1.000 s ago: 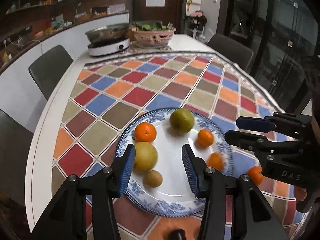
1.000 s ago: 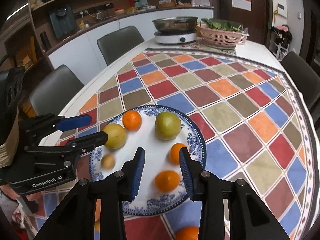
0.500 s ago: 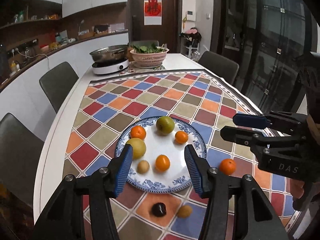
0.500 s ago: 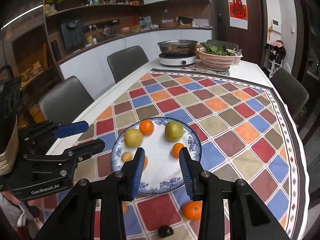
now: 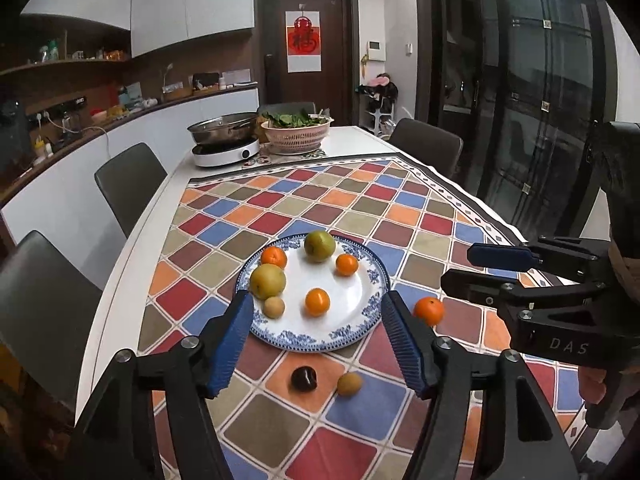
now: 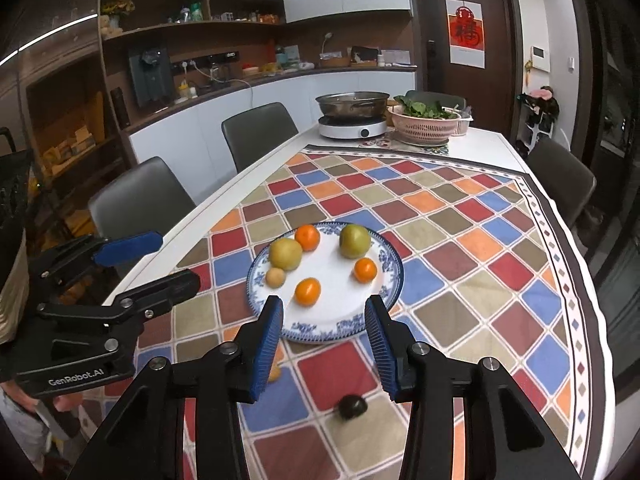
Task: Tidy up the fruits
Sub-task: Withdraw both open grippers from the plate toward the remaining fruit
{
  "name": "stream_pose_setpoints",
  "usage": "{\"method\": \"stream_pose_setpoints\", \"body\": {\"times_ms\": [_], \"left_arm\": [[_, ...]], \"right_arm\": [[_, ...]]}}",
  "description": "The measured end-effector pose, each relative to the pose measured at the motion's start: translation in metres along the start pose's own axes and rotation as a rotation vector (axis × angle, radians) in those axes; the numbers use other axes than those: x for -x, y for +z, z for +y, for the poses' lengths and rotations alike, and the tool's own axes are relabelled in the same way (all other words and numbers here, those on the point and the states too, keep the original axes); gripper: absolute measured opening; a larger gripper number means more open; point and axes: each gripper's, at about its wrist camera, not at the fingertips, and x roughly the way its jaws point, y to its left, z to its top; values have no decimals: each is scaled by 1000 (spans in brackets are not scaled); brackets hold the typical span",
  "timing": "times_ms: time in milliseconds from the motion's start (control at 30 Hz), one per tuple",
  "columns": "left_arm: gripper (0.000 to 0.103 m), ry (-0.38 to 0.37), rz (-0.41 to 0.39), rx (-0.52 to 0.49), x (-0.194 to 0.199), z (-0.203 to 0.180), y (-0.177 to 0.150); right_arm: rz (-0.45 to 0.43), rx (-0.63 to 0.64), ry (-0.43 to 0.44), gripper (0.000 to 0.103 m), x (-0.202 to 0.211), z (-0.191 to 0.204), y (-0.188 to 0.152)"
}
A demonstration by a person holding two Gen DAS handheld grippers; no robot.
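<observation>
Above the plate [image 5: 352, 340], both tools opening, empty.

A white plate [image 5: 370, 280] with a blue patterned rim carries three orange tangerines [image 5: 317, 302], a green fruit [image 5: 319, 245], a yellow-green one [image 5: 267, 280] and a small tan one [image 5: 274, 307]. The tablecloth [image 5: 400, 208] is a diamond check of red, blue, orange, olive and brown. On it lie an orange tangerine [image 5: 429, 311], a dark maroon fruit [image 5: 303, 379] and a tan one [image 5: 349, 383].
</observation>
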Motion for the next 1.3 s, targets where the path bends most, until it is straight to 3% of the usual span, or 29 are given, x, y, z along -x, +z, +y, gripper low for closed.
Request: {"method": "stream_pose_setpoints", "body": {"times_ms": [667, 1300], "left_arm": [[68, -28, 46, 20, 4, -11, -66], [68, -86, 143, -14, -50, -18, -97]], "right_arm": [[48, 32, -53, 43, 12, 13, -58], [150, -5, -52, 43, -25, -4, -94]]}}
